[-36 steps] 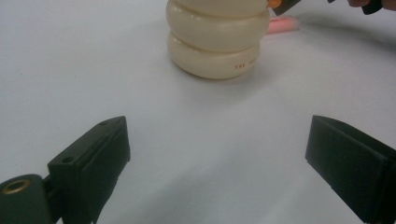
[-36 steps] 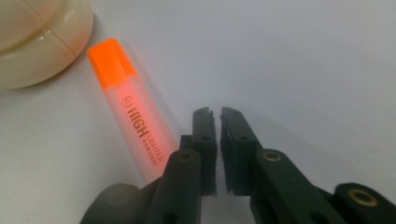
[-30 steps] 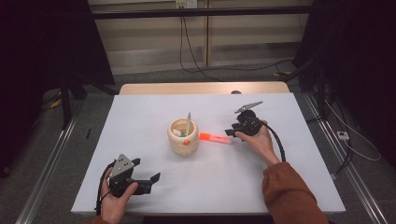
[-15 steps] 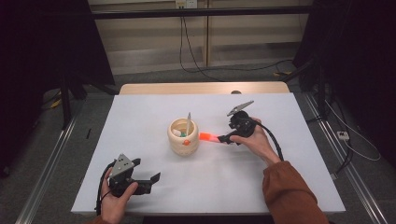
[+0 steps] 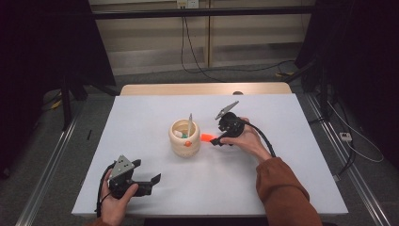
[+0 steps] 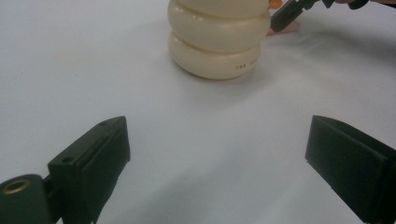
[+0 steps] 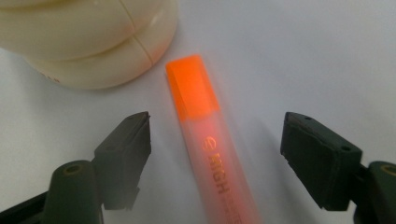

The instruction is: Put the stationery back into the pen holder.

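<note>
Step in hand is the grasp approach: the right gripper (image 7: 215, 154), jaws just closing slightly but apart, straddles the orange plastic highlighter pen (image 7: 210, 140) lying on the white table (image 5: 291, 141) beside the cream ribbed holder (image 5: 184, 139); next, clamp and lift.

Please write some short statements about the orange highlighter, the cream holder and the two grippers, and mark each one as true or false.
1. The orange highlighter lies flat on the white table. True.
2. The right gripper is clamped shut on the highlighter. False: its jaws stand apart on either side of the highlighter, with a gap on both sides; they have just been closing a little.
3. The left gripper holds the cream holder. False: its jaws are open with nothing between them, and the holder stands farther off.
4. The highlighter's orange cap end points toward the holder. True.
5. The holder lies tipped on its side. False: it stands upright with things inside.
</note>
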`<state>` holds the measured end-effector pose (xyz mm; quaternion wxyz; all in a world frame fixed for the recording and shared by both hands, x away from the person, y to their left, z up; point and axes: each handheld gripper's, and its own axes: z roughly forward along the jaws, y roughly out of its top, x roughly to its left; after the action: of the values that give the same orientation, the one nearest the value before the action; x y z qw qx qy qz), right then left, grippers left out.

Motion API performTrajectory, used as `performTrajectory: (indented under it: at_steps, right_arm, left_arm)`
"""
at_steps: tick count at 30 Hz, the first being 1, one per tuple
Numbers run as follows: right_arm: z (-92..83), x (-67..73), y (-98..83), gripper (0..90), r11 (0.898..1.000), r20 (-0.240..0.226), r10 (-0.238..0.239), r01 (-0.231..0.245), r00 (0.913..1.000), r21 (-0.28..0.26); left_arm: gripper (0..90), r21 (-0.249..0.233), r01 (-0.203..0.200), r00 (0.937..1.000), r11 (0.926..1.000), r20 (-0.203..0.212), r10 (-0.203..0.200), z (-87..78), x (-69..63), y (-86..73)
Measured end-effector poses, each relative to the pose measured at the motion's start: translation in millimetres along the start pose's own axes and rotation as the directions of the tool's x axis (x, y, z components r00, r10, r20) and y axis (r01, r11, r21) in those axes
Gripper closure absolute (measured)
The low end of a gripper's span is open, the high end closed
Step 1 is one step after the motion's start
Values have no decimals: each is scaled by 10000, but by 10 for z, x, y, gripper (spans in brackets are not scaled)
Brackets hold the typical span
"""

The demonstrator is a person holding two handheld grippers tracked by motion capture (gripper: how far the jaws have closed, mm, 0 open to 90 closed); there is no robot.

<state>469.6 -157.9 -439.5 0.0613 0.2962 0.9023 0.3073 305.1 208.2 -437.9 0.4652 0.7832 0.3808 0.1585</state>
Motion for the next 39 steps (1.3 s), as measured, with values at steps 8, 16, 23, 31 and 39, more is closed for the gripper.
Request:
performTrajectory:
  at_steps: [8,16,23,31,39]
  right_arm:
    - [88,78,126,348,9951,-82,-959,961,9954,235]
    - [168,35,112,457,9940,-119,-1038,1042,9945,328]
    - [208,69,153,491,9924,-282,-1176,1185,9927,334]
    - [235,69,197,639,9914,-376,-1201,1218,9921,470]
    - [232,82,205,678,9897,-318,-1316,1331,9908,521]
  left_arm:
    - [64,-82,42,10000,10000,31,-41,3,3,-5]
    - [64,14,49,10000,10000,14,-49,6,5,-3]
    - [63,-32,13,10000,10000,43,-13,0,6,-4]
    - [64,-40,42,10000,10000,28,-42,-9,11,-2]
    - [63,-31,33,10000,10000,24,-33,-10,13,-3]
